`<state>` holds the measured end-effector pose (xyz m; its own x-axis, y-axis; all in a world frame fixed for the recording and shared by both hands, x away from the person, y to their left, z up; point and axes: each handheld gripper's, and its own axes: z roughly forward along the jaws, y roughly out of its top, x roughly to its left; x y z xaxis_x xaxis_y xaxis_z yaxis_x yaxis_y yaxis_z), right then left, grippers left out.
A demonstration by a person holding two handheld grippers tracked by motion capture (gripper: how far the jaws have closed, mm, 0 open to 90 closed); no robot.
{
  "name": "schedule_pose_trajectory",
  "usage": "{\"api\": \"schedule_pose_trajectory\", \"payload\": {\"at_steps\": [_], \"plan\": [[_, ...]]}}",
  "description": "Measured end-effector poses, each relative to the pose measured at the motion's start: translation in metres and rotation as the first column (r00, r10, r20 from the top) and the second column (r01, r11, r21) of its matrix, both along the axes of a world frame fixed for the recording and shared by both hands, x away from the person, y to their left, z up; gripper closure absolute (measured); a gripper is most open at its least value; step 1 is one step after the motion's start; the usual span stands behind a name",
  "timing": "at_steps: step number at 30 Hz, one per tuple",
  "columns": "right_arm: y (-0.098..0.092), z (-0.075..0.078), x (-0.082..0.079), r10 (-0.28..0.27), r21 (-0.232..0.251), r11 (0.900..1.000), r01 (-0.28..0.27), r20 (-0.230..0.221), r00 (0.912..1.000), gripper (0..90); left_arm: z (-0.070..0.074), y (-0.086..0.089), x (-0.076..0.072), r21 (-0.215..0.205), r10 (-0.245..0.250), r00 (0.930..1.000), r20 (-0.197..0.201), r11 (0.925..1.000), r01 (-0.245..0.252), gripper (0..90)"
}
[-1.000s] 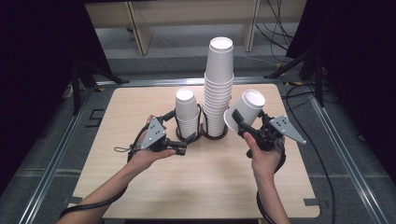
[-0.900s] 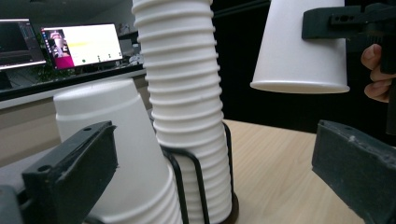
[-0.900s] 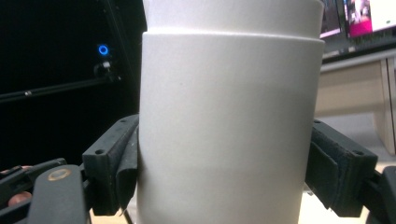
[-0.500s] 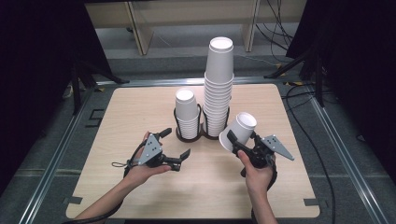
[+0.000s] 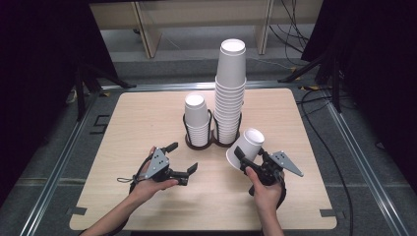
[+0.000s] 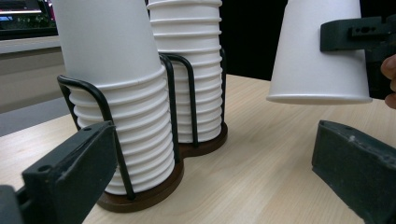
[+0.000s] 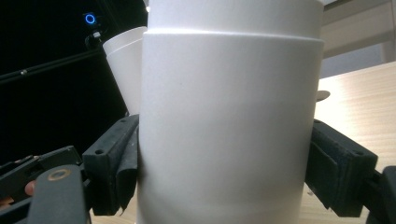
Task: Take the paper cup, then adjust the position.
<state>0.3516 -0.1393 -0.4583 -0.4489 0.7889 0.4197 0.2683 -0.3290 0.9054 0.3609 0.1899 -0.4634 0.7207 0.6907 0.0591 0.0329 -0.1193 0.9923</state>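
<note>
On the wooden table [image 5: 147, 113], the right gripper [image 5: 244, 160] squeezes a white paper cup [image 5: 246, 146] upside down just above the wood, near the two stacks [image 5: 230, 98], while the left gripper [image 5: 183, 160] hangs wide open and empty, so a harder squeeze could crush the cup.

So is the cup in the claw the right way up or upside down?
Upside down. The held cup hangs with its wide rolled rim at the bottom, above the table, clamped in the right claw.
</note>
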Motion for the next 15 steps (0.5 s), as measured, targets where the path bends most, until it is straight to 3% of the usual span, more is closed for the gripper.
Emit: {"api": "schedule_pose_trajectory", "payload": {"at_steps": [2,6,7,12,15], "plan": [[0.001,-0.001,0.001,-0.001,0.018,1.0,0.001,0.004,1.0,20.2,-0.001,-0.001,0.001,-0.024,-0.004,0.9998,0.021,0.9997,0.005,0.0],[0.003,-0.003,0.002,0.001,0.053,0.999,-0.001,-0.008,1.0,20.2,-0.003,-0.002,-0.001,-0.029,-0.005,0.9997,0.023,0.9996,0.006,0.0],[0.004,-0.004,0.002,0.002,0.079,0.997,0.0,-0.025,0.9997,20.2,-0.002,-0.001,-0.003,-0.006,0.001,1.0,0.006,1.0,-0.001,0.0],[0.008,-0.012,0.003,0.028,0.129,0.991,-0.022,-0.043,0.9987,20.2,-0.007,-0.009,-0.005,-0.018,-0.028,0.9996,-0.005,0.9995,0.027,0.0],[0.011,-0.016,0.003,0.039,0.179,0.984,-0.024,-0.08,0.9961,20.1,-0.012,-0.017,-0.005,-0.024,-0.054,0.9984,-0.016,0.9983,0.054,0.0]]}}
